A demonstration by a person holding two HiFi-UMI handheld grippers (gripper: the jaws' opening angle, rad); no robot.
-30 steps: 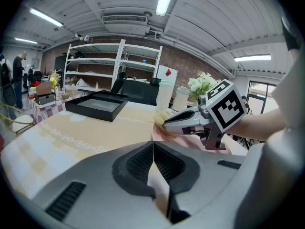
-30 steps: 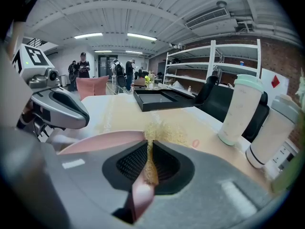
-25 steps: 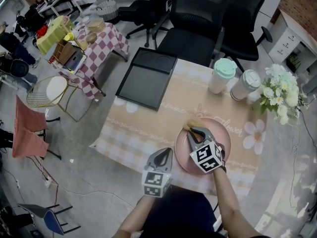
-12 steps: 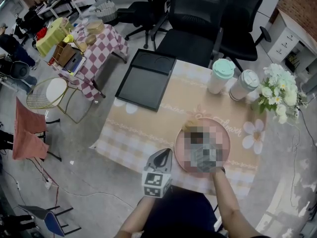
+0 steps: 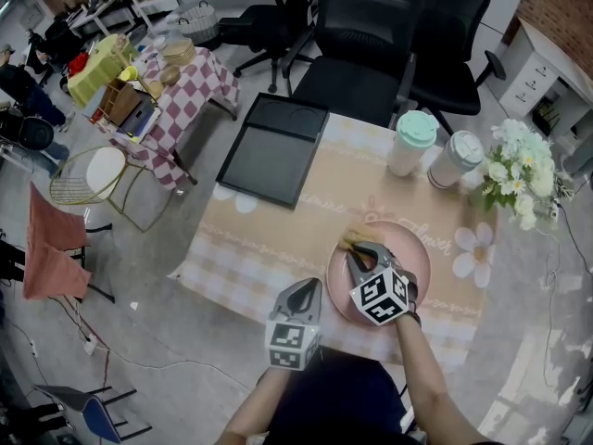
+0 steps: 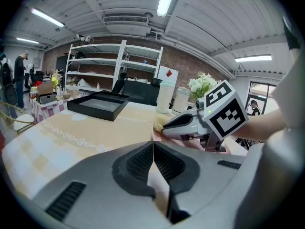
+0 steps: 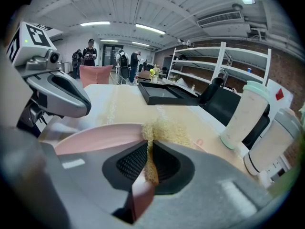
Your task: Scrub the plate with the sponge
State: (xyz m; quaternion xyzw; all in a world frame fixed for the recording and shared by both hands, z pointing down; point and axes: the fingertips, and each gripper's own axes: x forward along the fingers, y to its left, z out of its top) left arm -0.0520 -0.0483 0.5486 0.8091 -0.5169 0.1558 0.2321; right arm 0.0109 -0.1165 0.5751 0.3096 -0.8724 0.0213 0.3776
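At the pink plate's (image 5: 419, 260) far rim, the right gripper (image 5: 359, 248) clamps the yellow sponge (image 5: 353, 239) between its jaws. Left of the plate, near the table's (image 5: 269, 235) front edge, the left gripper (image 5: 309, 286) is clenched on nothing.

Black tray (image 5: 274, 148), flower bouquet (image 5: 521, 172)
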